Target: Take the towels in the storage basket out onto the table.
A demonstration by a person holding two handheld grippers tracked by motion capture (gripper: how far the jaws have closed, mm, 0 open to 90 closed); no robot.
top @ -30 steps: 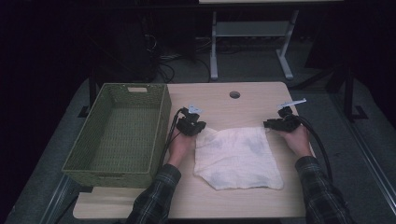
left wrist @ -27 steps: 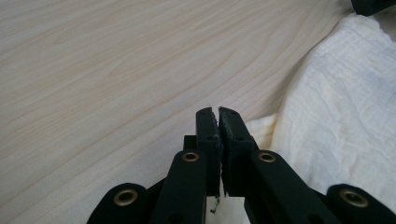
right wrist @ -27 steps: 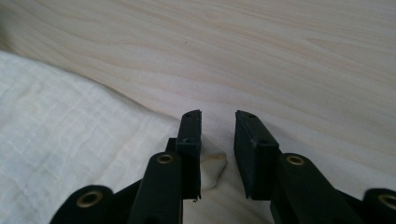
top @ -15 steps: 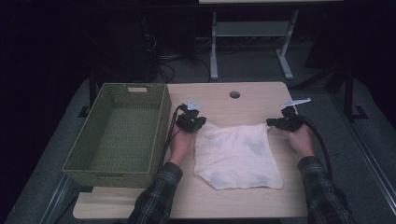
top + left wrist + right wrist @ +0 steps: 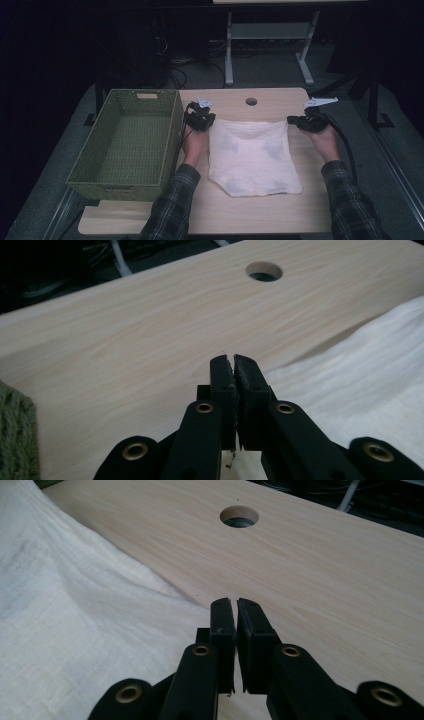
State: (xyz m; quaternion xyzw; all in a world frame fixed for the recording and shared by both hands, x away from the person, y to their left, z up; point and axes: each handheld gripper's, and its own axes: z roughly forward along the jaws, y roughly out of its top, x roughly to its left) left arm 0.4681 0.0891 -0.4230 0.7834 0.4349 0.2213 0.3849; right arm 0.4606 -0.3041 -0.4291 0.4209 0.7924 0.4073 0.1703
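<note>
The left hand-held gripper (image 5: 204, 120) had its jaws pressed together on the far left corner of the white cloth (image 5: 252, 155). The right hand-held gripper (image 5: 300, 121) had just been closing, and its jaws pinched the far right corner. Between them the cloth's far edge was stretched and raised, the rest lying on the bench (image 5: 272, 102). A green woven basket (image 5: 125, 145) stood just left.

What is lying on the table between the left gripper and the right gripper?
In the high view, the white cloth spans the stretch between the left gripper and the right gripper, each shut on a far corner.
</note>
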